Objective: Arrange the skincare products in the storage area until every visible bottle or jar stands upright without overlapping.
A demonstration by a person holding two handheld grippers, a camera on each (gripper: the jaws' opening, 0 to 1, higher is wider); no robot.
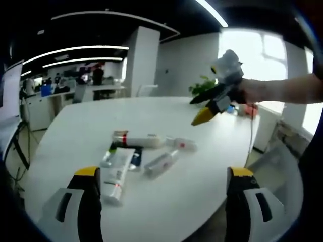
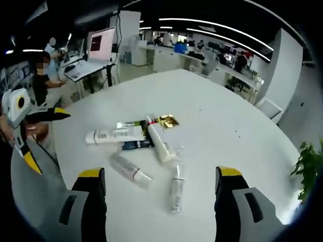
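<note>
The skincare products lie flat in a loose cluster on the round white table (image 1: 212, 166): a white squeeze tube (image 1: 117, 174), a white tube with a red band (image 1: 137, 139), a dark flat tube (image 2: 135, 144), and 2 clear bottles (image 2: 130, 171) (image 2: 176, 189). The left gripper (image 1: 164, 189) has its jaws spread, holding nothing. The right gripper (image 2: 160, 189) likewise has its jaws spread, empty, above the cluster.
</note>
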